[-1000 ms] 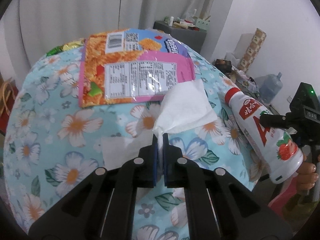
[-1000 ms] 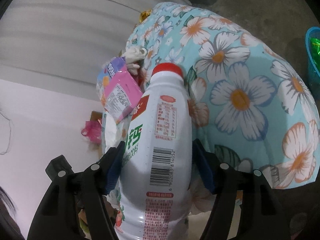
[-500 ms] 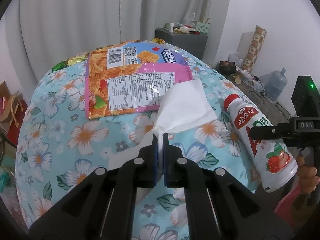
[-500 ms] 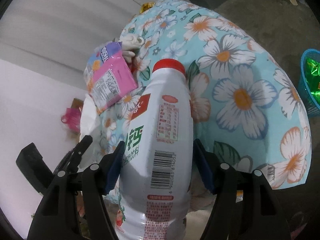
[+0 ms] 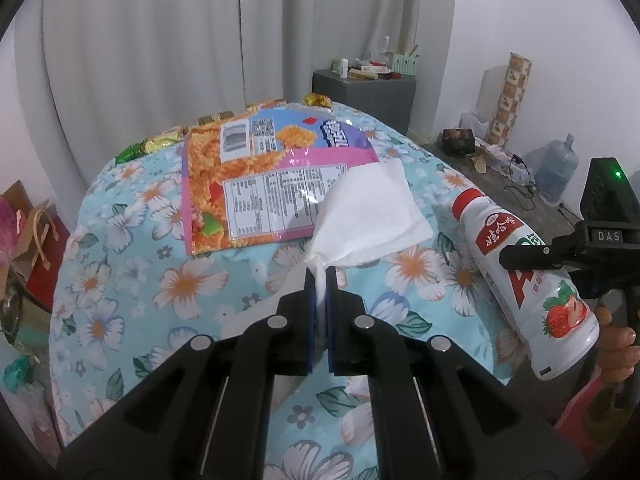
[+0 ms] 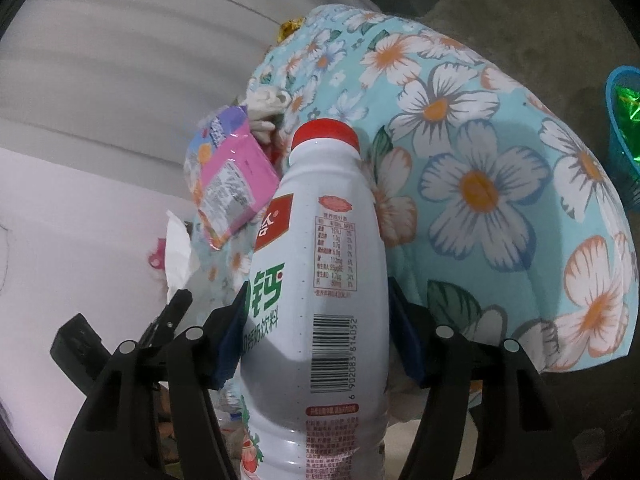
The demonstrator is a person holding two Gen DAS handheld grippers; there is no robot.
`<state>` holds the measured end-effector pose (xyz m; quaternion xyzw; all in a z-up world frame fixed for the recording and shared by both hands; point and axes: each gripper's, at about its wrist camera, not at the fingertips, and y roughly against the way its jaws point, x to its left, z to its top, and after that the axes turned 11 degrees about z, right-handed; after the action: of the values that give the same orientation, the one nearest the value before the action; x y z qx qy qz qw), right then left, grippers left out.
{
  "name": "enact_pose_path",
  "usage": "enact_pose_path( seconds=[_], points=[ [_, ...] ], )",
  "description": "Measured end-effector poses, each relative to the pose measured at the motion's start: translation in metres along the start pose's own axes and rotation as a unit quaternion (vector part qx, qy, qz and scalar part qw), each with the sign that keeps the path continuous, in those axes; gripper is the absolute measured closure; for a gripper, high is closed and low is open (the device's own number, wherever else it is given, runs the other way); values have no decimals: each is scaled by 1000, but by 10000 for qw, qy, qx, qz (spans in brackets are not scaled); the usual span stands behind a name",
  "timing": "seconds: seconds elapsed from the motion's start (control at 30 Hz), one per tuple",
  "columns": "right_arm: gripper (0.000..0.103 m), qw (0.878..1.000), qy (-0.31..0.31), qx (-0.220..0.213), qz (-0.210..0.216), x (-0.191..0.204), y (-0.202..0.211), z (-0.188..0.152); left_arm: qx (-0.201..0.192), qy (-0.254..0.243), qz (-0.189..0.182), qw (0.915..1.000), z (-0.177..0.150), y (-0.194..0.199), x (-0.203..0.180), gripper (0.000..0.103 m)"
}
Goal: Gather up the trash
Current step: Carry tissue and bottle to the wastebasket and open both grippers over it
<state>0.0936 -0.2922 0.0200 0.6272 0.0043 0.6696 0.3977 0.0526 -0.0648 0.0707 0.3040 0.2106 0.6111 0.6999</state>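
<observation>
We are holding two pieces of trash at once, and either could slip. Our left gripper (image 5: 319, 280) is pinching only a corner of the white tissue (image 5: 368, 216); a quick swing could tear it free over the floral tablecloth (image 5: 132, 256). Our right gripper (image 6: 316, 344) is closing its jaws on the white bottle (image 6: 320, 280), whose smooth sides could slide out, since the blue basket (image 6: 624, 128) is sitting at three o'clock, down on the floor. The snack bag (image 5: 256, 176) is lying at twelve o'clock, uncollected. Both grippers are pointing forward and downward; fingers of the right hand (image 5: 616, 344) are showing by the bottle's base.
</observation>
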Motion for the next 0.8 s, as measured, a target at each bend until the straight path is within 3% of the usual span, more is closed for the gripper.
enact_pose_path(
  seconds=[0.27, 0.5, 0.63, 0.8],
  points=[
    [41, 9990, 237, -246, 287, 19, 23, -4, -283, -93, 40, 9995, 6, 22, -6, 100],
    [41, 9958, 394, -741, 379, 21, 73, -6, -519, -337, -93, 9980, 15, 41, -27, 100],
    [41, 9921, 370, -1179, 205, 14, 113, -4, -510, -551, -527, 9958, 31, 41, -52, 100],
    [41, 9839, 85, -1767, -237, -7, 180, 0, -13, -904, -1569, 9835, 68, 18, -107, 100]
  ],
)
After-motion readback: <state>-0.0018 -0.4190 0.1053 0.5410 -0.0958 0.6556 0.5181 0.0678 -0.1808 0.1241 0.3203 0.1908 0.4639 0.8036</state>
